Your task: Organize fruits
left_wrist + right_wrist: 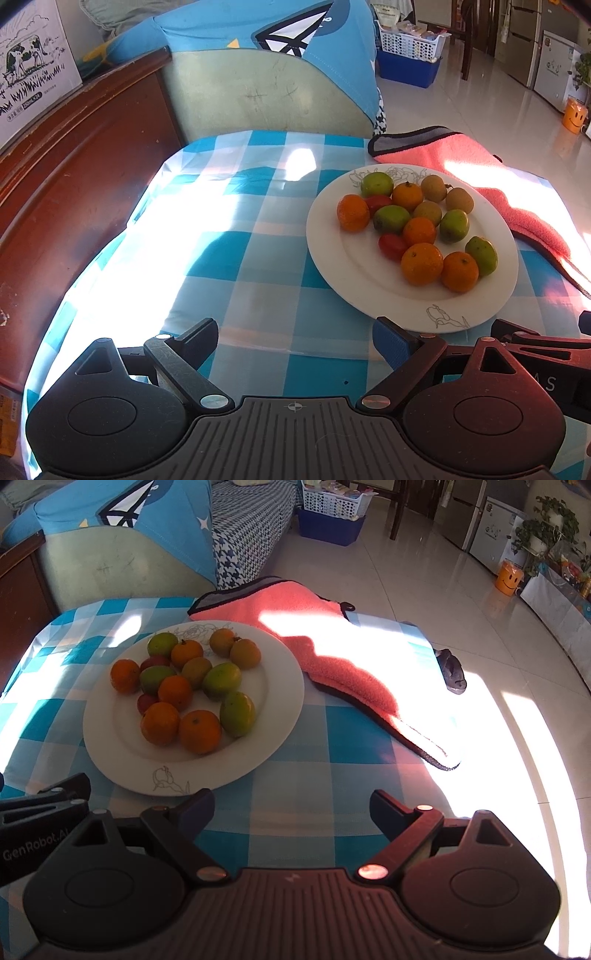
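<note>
Both grippers, left [295, 341] and right [291, 814], stood wide open, empty, short of the plate [110, 746]. Fruit [184, 686] lay mixed; whichever piece I picked, squeeze gently.

- The left gripper [295, 339] is matte black, with round domed side housings, silver pivot screws and a ribbed grey centre plate.
- Its right finger carries a blue textured pad [389, 341].
- The right gripper [291, 812] matches it; white "GenRobot.AI" lettering [35, 843] shows beside it.

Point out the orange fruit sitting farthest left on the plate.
The orange fruit alone at the plate's left edge, beside a red fruit; the other oranges cluster further right.
</note>
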Motion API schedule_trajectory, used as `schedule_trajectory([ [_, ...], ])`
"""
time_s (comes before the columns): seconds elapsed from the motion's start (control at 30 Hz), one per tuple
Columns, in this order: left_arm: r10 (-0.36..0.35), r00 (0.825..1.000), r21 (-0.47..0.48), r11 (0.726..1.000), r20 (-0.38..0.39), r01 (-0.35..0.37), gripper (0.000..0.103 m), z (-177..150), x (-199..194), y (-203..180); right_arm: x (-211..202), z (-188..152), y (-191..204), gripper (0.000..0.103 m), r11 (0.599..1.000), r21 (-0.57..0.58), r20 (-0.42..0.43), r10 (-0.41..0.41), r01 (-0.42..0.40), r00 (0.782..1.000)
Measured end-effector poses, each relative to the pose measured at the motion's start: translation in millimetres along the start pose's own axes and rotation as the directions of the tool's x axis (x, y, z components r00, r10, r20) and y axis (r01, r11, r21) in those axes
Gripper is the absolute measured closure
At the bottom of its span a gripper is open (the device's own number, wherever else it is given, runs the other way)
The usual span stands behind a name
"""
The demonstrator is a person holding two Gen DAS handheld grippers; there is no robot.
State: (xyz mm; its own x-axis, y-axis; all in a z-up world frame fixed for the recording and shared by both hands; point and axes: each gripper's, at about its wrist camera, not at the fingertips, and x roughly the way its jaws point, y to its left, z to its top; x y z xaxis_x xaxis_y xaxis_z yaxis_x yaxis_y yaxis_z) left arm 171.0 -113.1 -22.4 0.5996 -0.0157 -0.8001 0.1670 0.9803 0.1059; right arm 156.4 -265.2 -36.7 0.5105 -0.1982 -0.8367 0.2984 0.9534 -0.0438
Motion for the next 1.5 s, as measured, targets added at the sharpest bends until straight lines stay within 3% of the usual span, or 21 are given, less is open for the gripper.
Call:
schedule_trajectory([
  [0.53, 0.033, 0.999, 0.02, 0.999, 0.025, -0.034, 0.011, -10, -11, 6, -9, -8, 9, 0.012, 0.999, -0.048, 0.031, 0.008, -0.006, 0.999],
  [0.77, 0.038, 0.999, -0.008, 0.999, 0.01, -0.038, 0.011, -34, -18, 16, -14, -24, 17, 0.012, 0.995, -0.09, 0.037, 0.033, -0.029, 0.999],
  [1.1, 0.051, 0.998, -0.06, 0.997, -0.023, -0.053, 0.011, -69, -30, 38, -23, -67, 23, 0.012, 0.986, -0.089, 0.058, 0.143, -0.137, 0.988],
  [1.33, 0.074, 0.997, -0.081, 0.994, -0.034, -0.076, 0.011, -89, -38, 54, -29, -92, 30, 0.012, 0.97, -0.105, 0.101, 0.232, -0.221, 0.968],
  [1.5, 0.101, 0.994, -0.096, 0.99, -0.043, -0.105, 0.011, -100, -40, 66, -34, -104, 40, 0.01, 0.951, -0.179, 0.152, 0.28, -0.252, 0.948],
])
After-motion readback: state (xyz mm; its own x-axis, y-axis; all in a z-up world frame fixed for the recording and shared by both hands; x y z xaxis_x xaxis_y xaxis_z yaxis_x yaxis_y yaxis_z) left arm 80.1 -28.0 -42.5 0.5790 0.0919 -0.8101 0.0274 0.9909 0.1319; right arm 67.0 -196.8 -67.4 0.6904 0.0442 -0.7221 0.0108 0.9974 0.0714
